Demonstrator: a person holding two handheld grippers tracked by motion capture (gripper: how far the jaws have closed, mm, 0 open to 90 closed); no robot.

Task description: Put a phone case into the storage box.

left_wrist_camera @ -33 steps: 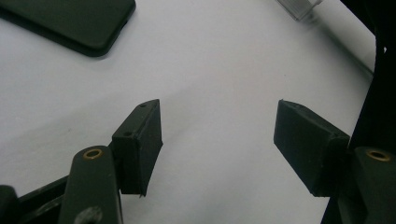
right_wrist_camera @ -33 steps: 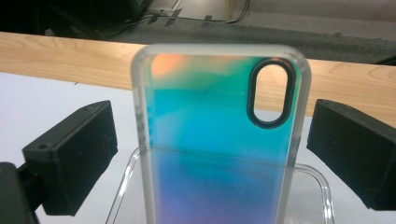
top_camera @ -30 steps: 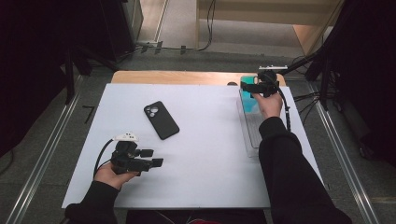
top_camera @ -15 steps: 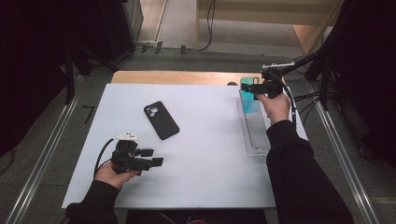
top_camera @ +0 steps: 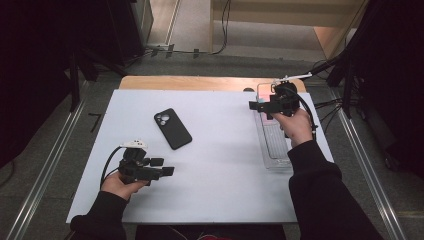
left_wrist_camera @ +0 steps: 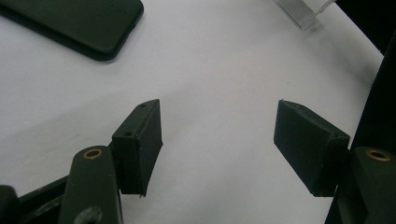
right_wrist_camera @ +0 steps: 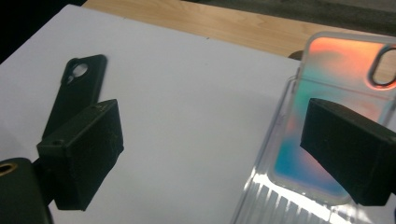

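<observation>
1. A white sheet covers most of the desk, whose wooden far edge shows bare beyond it.
2. A black phone lies flat on the sheet, left of centre, camera end toward the far side, turned at a slant.
3. The left tool is held low over the sheet's near-left part, jaws parted and pointing right, with a cable looping behind it.
4. The left hand grips it from below, in a dark sleeve.
5. A clear tray lies along the sheet's right edge.
6. The right tool is over the tray's far end, jaws pointing left; their spread is unclear.
7. The right hand holds it.
</observation>
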